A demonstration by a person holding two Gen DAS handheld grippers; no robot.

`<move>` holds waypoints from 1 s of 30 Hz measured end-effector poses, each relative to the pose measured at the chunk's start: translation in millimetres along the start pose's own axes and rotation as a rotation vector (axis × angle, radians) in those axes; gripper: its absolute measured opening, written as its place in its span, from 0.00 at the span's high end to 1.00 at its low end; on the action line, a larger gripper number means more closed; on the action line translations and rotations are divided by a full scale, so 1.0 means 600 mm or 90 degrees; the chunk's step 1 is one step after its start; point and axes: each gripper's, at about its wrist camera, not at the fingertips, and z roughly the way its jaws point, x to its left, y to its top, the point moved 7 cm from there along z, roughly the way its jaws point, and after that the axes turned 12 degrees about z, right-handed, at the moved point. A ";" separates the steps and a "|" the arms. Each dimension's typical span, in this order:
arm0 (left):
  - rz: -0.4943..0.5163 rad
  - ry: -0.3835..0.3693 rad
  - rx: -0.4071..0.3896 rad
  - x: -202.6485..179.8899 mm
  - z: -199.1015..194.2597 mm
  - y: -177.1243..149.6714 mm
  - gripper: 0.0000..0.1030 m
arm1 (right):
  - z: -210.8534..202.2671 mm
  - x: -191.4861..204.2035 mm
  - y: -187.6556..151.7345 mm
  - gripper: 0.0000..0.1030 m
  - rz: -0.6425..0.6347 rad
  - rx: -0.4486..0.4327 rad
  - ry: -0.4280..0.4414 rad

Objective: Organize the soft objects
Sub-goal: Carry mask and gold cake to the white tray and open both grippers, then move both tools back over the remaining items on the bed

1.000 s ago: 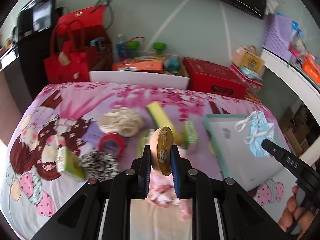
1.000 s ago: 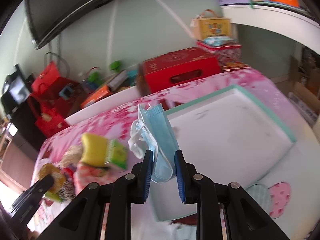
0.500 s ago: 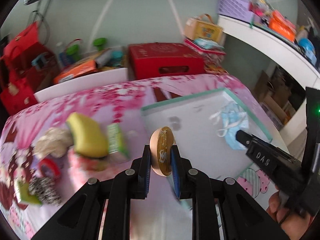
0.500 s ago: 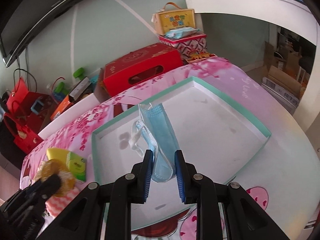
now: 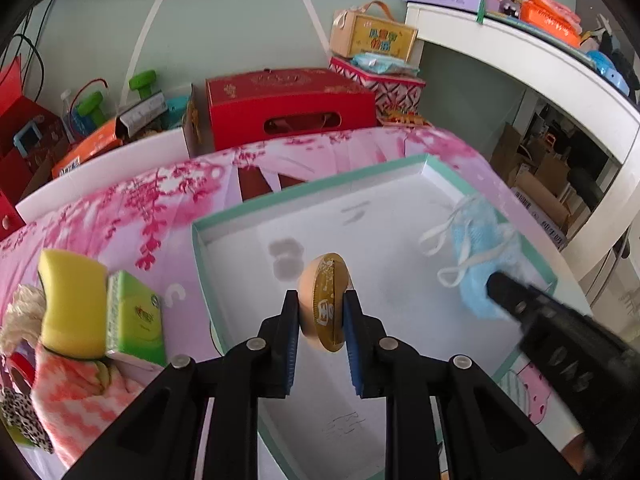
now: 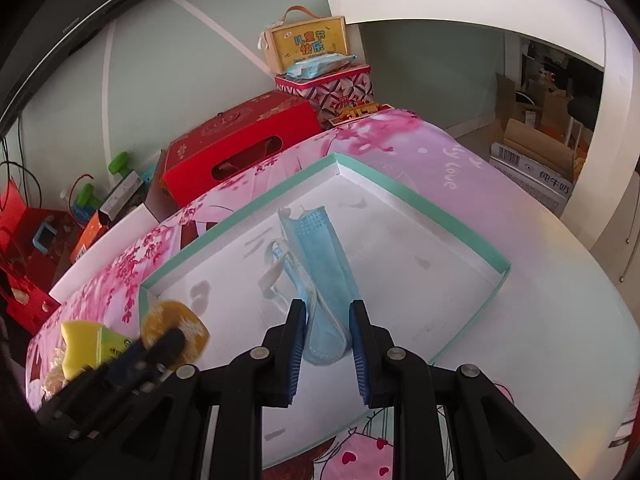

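Fingers of the left gripper [image 5: 321, 312] are clamped on a gold-faced round puff [image 5: 324, 300], held edge-up above the white tray [image 5: 224, 224]. Right gripper [image 6: 327, 330] pinches a blue mask [image 6: 320, 264], long axis pointing away, likewise over the tray.

L black two-finger gripper [image 5: 320, 312], bottom centre of its view, jaws clamped on sth, angled down. R black two-finger gripper [image 6: 328, 332], same pose, also clamped; its tip shows lower right of L view.

Gold-rimmed round puff [image 5: 325, 307] and blue face mask [image 6: 325, 280] held above white tray [image 6: 420, 200].
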 end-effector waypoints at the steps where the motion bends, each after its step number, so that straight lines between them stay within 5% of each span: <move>1: 0.002 0.000 0.002 -0.001 0.002 -0.003 0.79 | 0.000 0.000 0.000 0.76 0.000 -0.002 -0.002; 4: 0.004 0.000 0.004 -0.003 0.004 -0.011 0.77 | -0.001 0.000 0.000 0.74 -0.003 -0.004 -0.005; 8: -0.001 0.003 0.005 0.001 -0.001 -0.015 0.46 | -0.002 -0.004 0.003 0.72 -0.002 -0.010 -0.018; 16: -0.017 0.023 -0.019 0.027 -0.028 -0.013 0.32 | -0.004 0.002 -0.001 0.38 -0.014 -0.004 -0.008; 25: -0.088 0.057 -0.030 0.079 -0.044 -0.016 0.07 | -0.009 -0.001 0.004 0.24 -0.008 -0.014 -0.004; 30: -0.114 0.090 -0.020 0.106 -0.047 -0.025 0.06 | -0.006 -0.002 0.003 0.09 -0.013 -0.014 -0.014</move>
